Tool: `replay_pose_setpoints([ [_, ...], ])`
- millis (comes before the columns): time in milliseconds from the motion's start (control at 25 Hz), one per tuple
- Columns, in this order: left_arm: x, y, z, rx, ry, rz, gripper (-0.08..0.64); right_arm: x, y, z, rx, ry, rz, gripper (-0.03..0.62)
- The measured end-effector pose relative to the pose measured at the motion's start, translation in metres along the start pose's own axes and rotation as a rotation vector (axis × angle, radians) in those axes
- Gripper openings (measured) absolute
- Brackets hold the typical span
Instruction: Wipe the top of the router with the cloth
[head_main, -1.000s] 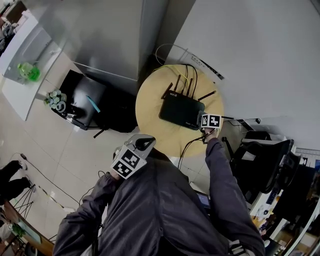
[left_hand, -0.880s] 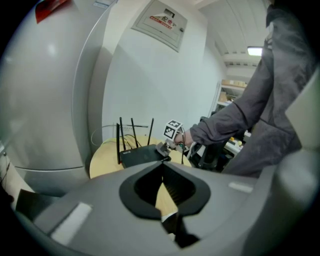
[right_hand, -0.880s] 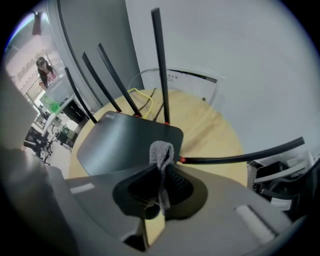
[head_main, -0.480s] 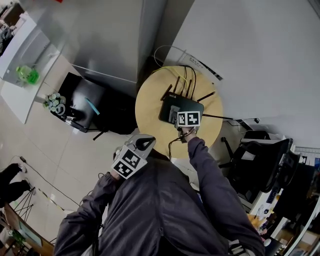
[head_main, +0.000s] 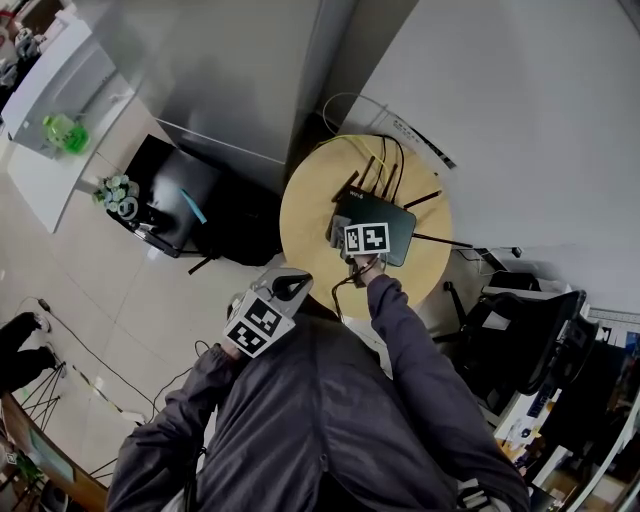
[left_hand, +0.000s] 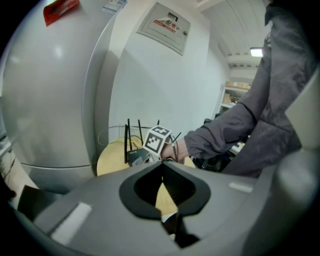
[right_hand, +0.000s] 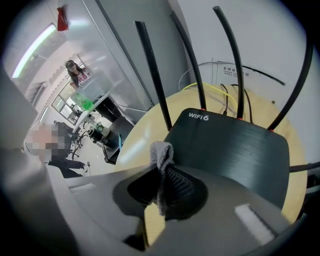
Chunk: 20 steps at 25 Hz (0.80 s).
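As the head view looks down, we note the right gripper (head_main: 352, 236) over the router (head_main: 390, 222) on the round table (head_main: 305, 210), and the left gripper (head_main: 285, 290) by our torso. Left gripper view: jaws together, nothing between. Right gripper view: jaws clamped on the grey cloth (right_hand: 162, 155), at the router's near-left corner.

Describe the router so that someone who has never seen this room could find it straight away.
Look for the round, pale wooden table beside the white wall. On it lies the router, a flat black box by the right gripper, which is shut on a grey cloth. Four thin black antennas and white "WIFI 6" lettering mark it out from the cables behind it.
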<state>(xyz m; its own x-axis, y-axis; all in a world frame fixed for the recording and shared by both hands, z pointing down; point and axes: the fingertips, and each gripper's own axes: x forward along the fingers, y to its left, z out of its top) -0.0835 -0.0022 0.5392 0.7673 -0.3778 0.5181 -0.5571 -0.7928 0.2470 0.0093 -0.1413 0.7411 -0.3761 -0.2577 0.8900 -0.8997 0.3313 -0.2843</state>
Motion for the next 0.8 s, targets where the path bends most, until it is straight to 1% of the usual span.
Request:
replay_pose_setpoints([
  [360,0.006,-0.009,0.003,0.023,0.003,-0.034,0.0,-0.02,-0.039,-0.018,0.036,-0.001,-0.048,0.023],
  [800,0.014,-0.021,0.002,0.048,0.018,-0.08,0.0,-0.058,-0.111,-0.056,0.144,-0.022,-0.135,0.023],
])
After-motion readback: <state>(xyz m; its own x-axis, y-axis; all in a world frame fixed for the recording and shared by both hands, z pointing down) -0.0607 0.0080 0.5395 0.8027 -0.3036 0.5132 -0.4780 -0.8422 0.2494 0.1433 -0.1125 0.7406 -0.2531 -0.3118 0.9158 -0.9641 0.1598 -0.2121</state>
